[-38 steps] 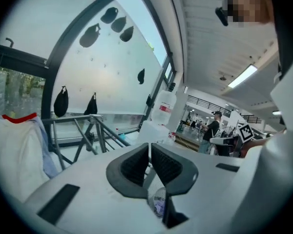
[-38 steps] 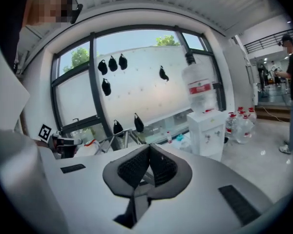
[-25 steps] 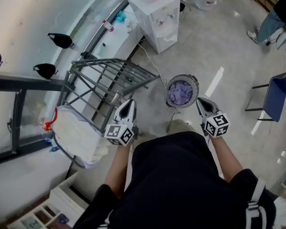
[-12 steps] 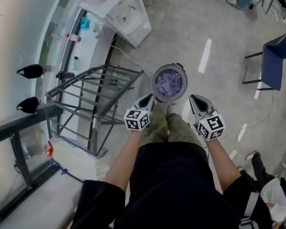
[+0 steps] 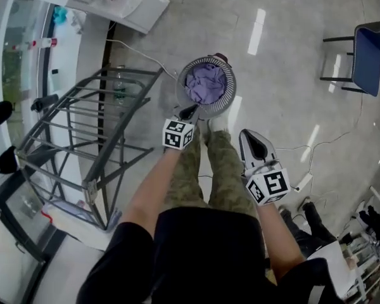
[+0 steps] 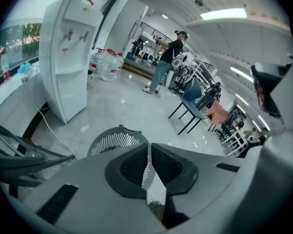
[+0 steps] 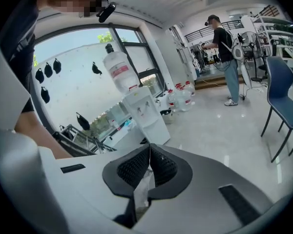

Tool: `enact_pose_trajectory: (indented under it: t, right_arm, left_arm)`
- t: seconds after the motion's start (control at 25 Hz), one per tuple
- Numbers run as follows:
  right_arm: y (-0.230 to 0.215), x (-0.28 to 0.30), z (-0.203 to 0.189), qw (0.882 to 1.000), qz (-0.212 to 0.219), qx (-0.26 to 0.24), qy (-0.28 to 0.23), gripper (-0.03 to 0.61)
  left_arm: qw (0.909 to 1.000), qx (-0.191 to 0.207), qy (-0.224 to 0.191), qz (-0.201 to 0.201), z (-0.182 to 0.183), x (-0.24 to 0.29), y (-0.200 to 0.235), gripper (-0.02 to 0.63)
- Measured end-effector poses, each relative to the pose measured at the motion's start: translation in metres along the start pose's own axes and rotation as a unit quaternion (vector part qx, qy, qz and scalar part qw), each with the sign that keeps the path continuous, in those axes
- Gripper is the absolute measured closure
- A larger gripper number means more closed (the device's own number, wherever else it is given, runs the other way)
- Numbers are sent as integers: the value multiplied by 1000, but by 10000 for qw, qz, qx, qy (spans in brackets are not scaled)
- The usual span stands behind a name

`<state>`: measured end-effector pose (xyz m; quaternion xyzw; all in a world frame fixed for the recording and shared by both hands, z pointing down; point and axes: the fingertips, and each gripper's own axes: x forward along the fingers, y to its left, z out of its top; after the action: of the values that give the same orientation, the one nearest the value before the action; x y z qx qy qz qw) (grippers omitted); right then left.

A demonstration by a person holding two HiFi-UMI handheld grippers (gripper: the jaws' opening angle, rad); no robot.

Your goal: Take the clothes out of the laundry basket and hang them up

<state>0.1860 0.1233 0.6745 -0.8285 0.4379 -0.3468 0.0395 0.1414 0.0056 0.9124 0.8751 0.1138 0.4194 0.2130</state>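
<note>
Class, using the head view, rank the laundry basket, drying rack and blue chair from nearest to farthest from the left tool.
1. Laundry basket, just ahead of the left tool.
2. Drying rack, to its left.
3. Blue chair, far right.

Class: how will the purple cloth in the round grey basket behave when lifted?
The crumpled purple cloth lies in soft folds, so it will probably hang floppy from any pinch. It looks thin, so likely light. The round grey slatted basket, free-standing on glossy floor, might shift if cloth snags.

Clothes [image 5: 206, 84] in laundry basket [image 5: 230, 87], rack [image 5: 132, 72] left.
</note>
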Motion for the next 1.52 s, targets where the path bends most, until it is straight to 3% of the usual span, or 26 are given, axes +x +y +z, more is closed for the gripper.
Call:
enact_pose_trajectory:
  t: [0.16,0.24,0.52,0.68,0.88,1.0,1.2,1.36,1.4,1.44,1.52]
  right_arm:
    - [-22,13,-55,9997,31,-86,228,577]
    - [-36,21,-78,9993,24,-214,313,577]
    - [-78,49,-133,9991,4,-265,333,577]
    - [-95,69,-140,9995,79,-252,198,577]
    - [-109,96,-141,9997,94,-211,-69,577]
    - [-113,111,-142,9994,171,-233,-168,577]
    - [-120,122,-144,9994,178,-232,-209,577]
    - [-134,123,-151,9996,45,-190,-206,577]
    - [-137,124,-154,9996,0,-170,-211,577]
    - [-139,123,-156,9996,-40,-154,-214,577]
    - [-141,120,-157,9996,-98,-134,-220,577]
  left_arm:
    - [9987,-202,448,167,-56,60,32,580]
    - [9969,-335,619,343,-78,89,50,500]
    - [9945,-541,763,472,-128,179,87,460]
    - [9907,-723,949,658,-161,217,110,445]
    - [9763,-407,1873,1008,-215,256,141,391]
    - [9673,-827,2171,1021,-234,278,149,371]
    - [9610,-251,2449,1257,-244,301,168,357]
    - [9568,-183,2629,1224,-256,316,174,363]
    - [9552,-105,2694,1220,-258,318,175,389]
    - [9530,-35,2775,1216,-260,318,175,428]
    - [9492,11,2888,1252,-263,312,176,592]
